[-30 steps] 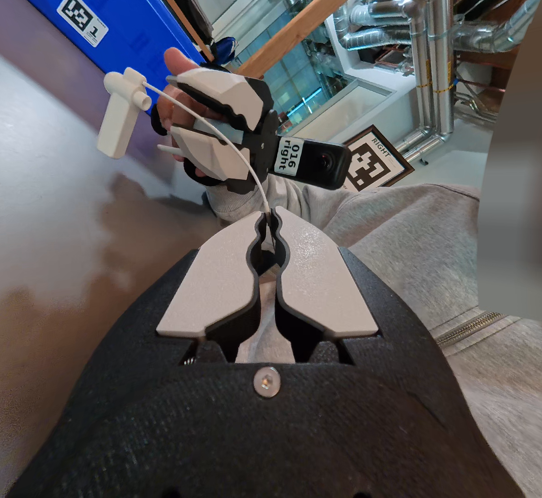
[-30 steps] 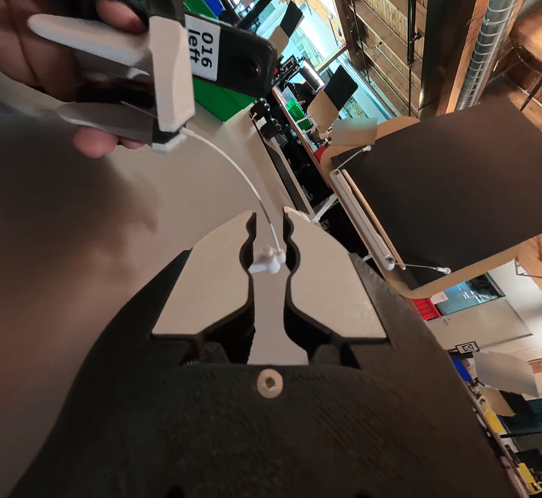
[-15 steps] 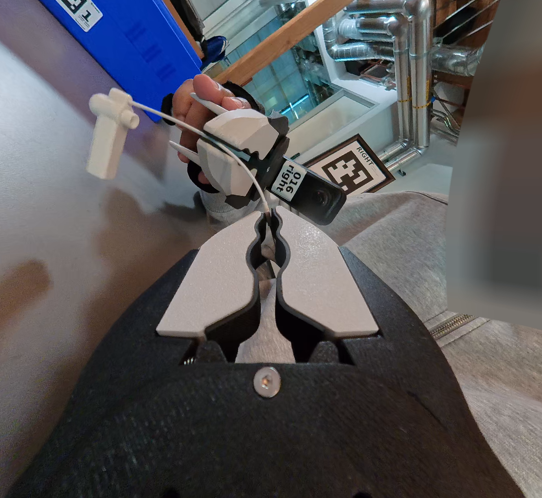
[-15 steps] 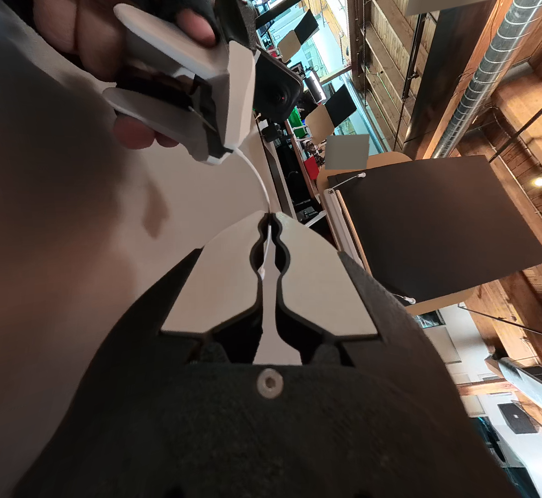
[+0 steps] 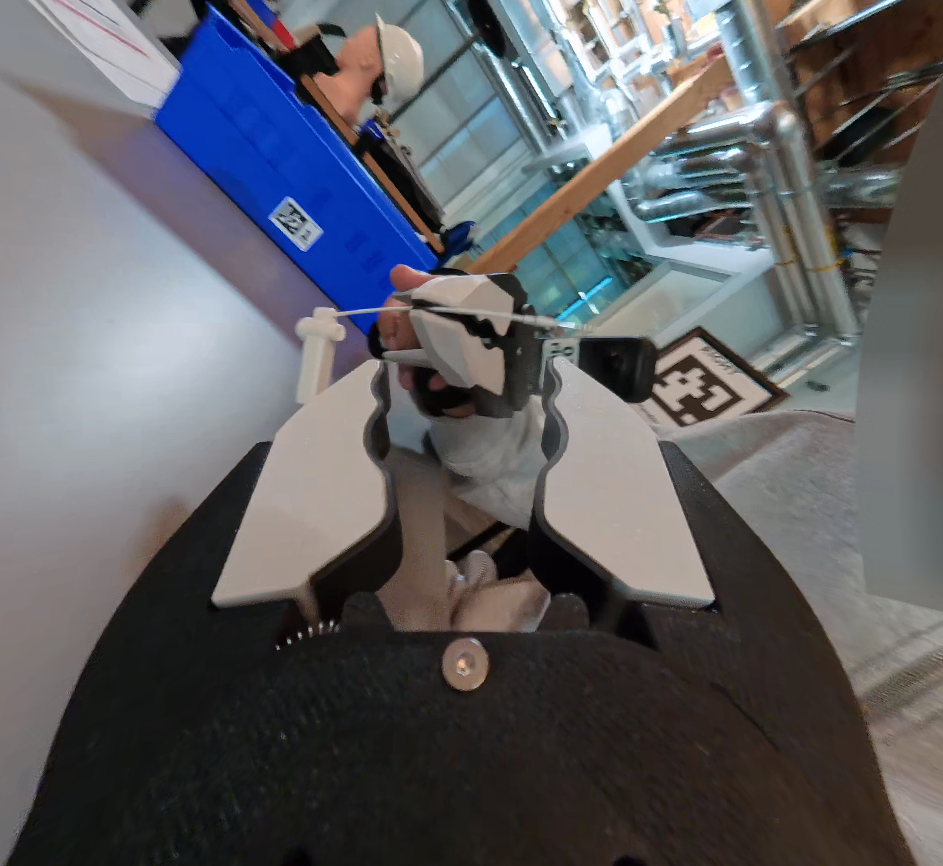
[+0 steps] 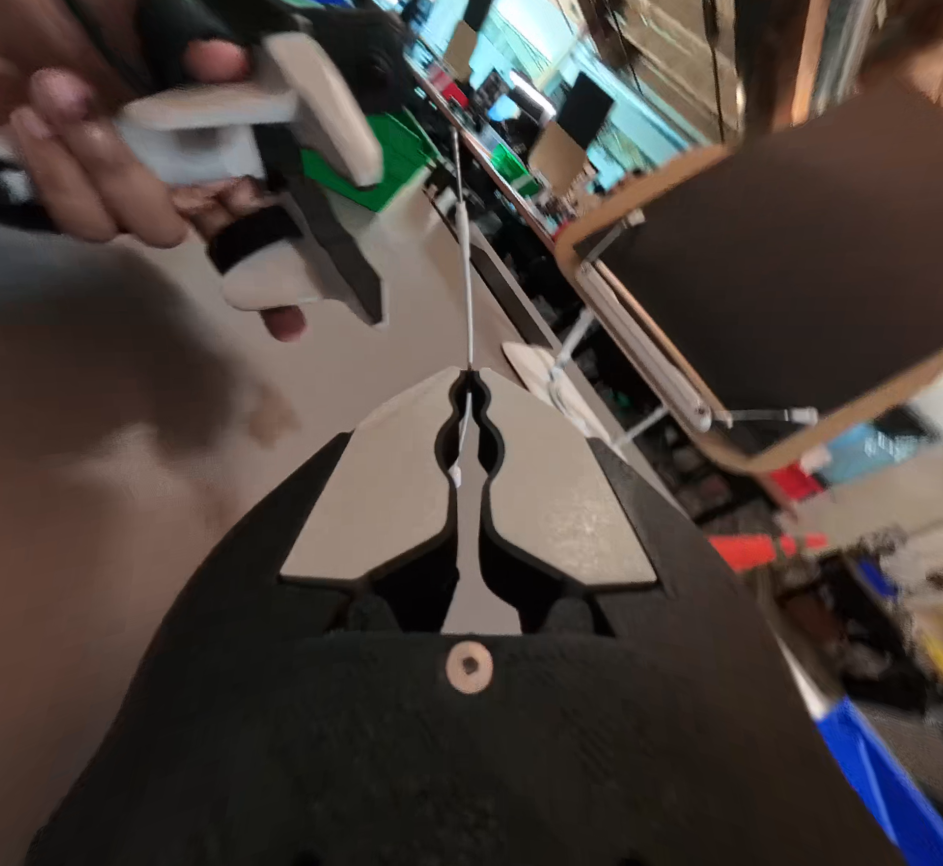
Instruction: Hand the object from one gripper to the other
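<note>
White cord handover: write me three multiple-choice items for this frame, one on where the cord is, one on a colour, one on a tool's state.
1. The white cord is:
A) lying on a table
B) pinched in the right tool
C) hanging from a shelf

2. The bin at the back of the left wrist view is:
A) red
B) blue
C) yellow

3. The left tool is:
A) open
B) shut on the cord
C) shut on nothing

Key:
1 B, its fingers close on the cord.
2 B, the bin's wall is blue.
3 A, a wide gap shows between its fingers.
</note>
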Motion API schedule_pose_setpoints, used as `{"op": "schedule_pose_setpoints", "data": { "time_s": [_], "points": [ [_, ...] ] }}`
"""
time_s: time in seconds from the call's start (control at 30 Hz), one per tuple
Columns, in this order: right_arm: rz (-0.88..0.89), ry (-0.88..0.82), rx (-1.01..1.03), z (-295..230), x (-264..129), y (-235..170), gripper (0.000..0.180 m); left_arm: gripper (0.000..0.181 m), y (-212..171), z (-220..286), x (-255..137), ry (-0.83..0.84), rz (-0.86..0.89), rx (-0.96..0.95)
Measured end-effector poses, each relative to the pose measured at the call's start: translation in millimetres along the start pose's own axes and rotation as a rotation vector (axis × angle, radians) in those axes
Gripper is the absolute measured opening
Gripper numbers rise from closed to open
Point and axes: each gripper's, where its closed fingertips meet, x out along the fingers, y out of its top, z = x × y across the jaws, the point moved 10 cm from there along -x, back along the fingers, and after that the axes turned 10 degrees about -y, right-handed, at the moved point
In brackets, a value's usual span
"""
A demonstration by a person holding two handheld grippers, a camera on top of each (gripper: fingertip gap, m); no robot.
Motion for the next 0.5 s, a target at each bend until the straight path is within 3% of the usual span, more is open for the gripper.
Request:
{"op": "schedule_pose_setpoints", "data": {
  "time_s": [0.03, 0.13, 0.33, 0.5],
  "points": [
    [-0.053, -0.038, 0.053, 4, 2, -2, 0.002, 0.058, 1, 0, -1, 0.034, 0.001, 0.029],
    [-0.203, -0.149, 0.259, 16, 7, -3, 0.002, 0.057, 1, -2, -3, 0.168, -0.026, 0.125],
    [-0.231, -0.177, 0.650, 19, 9, 7, 0.002, 0.059, -11, -3, 8, 0.450, -0.219, 0.392],
    [-0.232, -0.160, 0.868, 15, 11, 12, 0.002, 0.055, -15, 1, 15, 0.499, -0.273, 0.478]
  ]
}}
